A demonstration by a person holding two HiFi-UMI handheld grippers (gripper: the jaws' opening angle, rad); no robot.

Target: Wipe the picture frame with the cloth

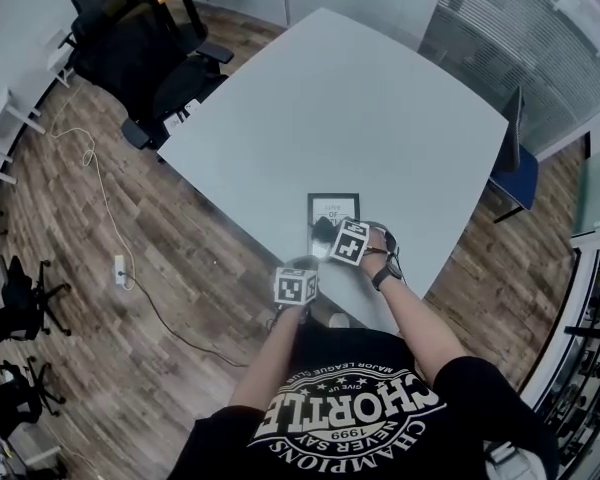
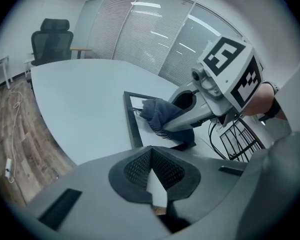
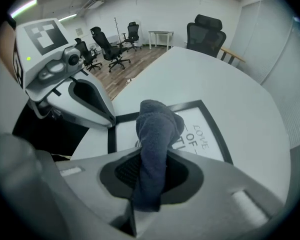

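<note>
My right gripper (image 3: 151, 176) is clamped on the cloth (image 3: 157, 129), held down on the picture frame (image 3: 217, 134) lying flat near the table (image 3: 250, 109) edge; I'd sweep lightly in overlapping strokes, my closed, empty left gripper (image 2: 152, 171) ready to pin the frame's border.

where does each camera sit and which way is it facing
Head view: on the person's head, looking steeply down at the grey table and picture frame; both forearms and the black T-shirt show.
Left gripper view: on the left gripper, looking across the frame at the right gripper and its cloth; own jaws shut, empty.
Right gripper view: on the right gripper, looking over the frame toward office chairs; own jaws clamp the cloth.
Shared: both gripper views show frame, cloth and the opposite gripper.
</note>
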